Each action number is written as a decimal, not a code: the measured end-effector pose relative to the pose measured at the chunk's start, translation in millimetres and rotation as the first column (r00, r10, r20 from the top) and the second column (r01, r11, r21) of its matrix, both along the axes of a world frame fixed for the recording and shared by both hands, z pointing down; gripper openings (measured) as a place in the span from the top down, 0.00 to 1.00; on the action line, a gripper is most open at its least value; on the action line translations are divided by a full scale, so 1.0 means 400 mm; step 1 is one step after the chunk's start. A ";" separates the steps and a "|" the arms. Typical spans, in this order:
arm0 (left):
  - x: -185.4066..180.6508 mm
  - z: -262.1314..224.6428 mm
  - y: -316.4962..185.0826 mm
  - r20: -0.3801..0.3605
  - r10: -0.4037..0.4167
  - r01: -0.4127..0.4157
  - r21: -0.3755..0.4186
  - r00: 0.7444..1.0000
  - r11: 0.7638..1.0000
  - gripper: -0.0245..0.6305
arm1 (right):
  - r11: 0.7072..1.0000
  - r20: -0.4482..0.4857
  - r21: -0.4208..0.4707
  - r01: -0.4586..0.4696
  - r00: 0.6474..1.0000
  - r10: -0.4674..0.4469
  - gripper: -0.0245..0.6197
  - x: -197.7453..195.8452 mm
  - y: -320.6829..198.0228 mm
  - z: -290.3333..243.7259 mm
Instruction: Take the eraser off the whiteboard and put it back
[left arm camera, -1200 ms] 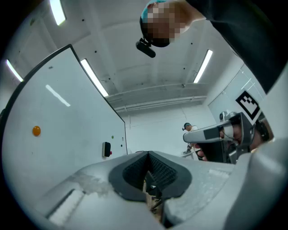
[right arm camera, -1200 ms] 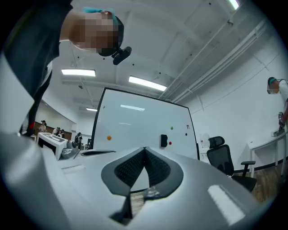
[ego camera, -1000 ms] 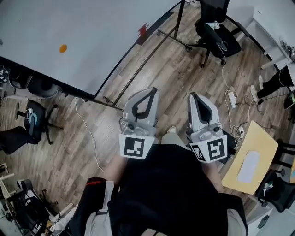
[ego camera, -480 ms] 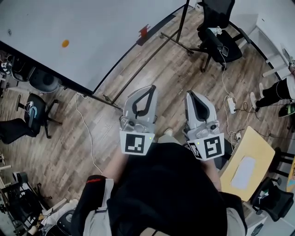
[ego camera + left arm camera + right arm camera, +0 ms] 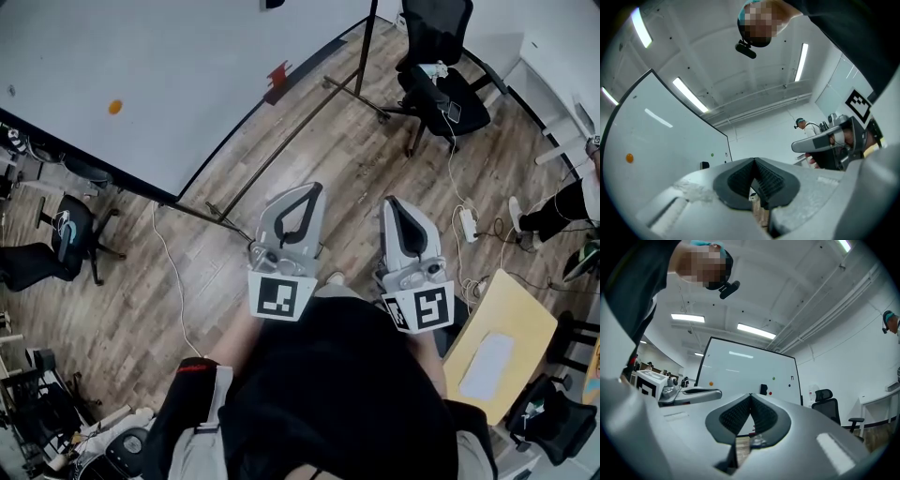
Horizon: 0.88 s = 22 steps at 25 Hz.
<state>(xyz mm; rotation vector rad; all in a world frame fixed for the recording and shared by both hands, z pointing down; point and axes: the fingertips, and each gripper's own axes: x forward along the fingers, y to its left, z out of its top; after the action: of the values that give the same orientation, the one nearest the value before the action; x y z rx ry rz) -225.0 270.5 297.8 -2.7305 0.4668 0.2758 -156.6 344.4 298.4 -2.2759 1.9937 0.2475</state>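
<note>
both claws empty, jaws pressed together: left gripper, right gripper. eraser is stuck on the whiteboard, long axis looks upright, well apart from both, ahead and to their left. left gripper looks nearer; needs an approach first.

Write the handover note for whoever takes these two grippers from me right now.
Left gripper: jaws shut, nothing between them.
Right gripper: jaws shut, nothing between them.
Eraser: seemingly the dark block on the whiteboard, ahead of both grippers and well short of contact.
Done: nothing that shows; the eraser sits on the board.
Left: walk up, pull the eraser off, put it back on.
</note>
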 end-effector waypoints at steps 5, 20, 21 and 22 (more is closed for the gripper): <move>0.039 0.026 0.016 0.021 -0.035 0.035 -0.012 0.999 0.999 0.96 | 1.000 0.016 0.007 0.001 1.000 -0.001 0.96 0.068 0.032 0.021; 0.109 0.067 -0.017 0.043 -0.073 0.074 -0.015 0.996 0.997 0.96 | 1.000 0.064 -0.008 0.006 0.998 -0.006 0.96 0.156 0.018 0.066; 0.120 0.068 -0.020 0.042 -0.064 0.065 -0.018 0.997 0.998 0.96 | 1.000 0.063 -0.008 -0.001 0.998 0.002 0.96 0.165 0.016 0.066; 0.132 0.070 -0.026 0.040 -0.057 0.057 -0.021 0.998 0.998 0.96 | 1.000 0.062 -0.007 -0.008 0.998 0.009 0.96 0.174 0.012 0.065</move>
<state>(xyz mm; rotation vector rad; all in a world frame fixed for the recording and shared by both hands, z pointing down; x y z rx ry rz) -172.2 260.2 325.7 -2.7332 0.5387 0.2032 -86.9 349.3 324.6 -2.2676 1.9578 0.1684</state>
